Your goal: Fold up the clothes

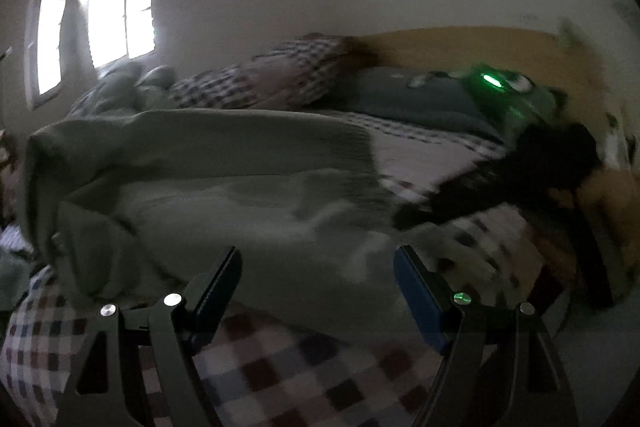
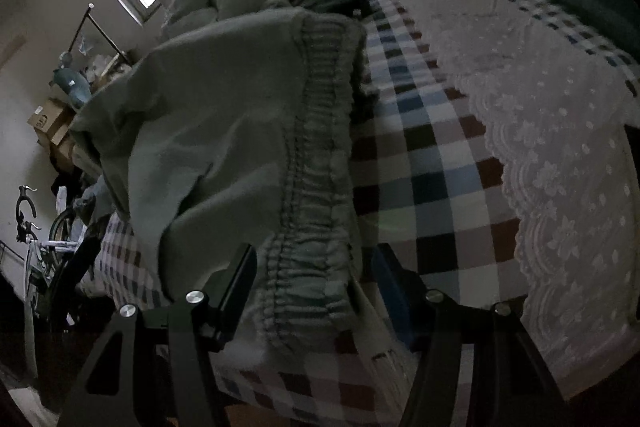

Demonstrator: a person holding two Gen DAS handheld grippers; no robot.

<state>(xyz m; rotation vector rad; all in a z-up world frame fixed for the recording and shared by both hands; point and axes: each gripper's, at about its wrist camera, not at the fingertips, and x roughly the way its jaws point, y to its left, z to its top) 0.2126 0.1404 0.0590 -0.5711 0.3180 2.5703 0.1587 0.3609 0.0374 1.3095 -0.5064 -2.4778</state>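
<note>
Straddling the green trousers' [image 2: 224, 131] ribbed elastic waistband [image 2: 316, 163], right claw [image 2: 312, 275] gapes; left claw [image 1: 316, 267] open.

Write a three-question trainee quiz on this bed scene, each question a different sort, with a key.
1. True or false: the right gripper has its jaws apart around the elastic waistband.
2. The green garment lies on: A) a checked bedsheet, B) a bare floor, C) a chair.
3. Fill in: the left gripper is ____, holding nothing.

Key: 1 true; 2 A; 3 open.
</note>
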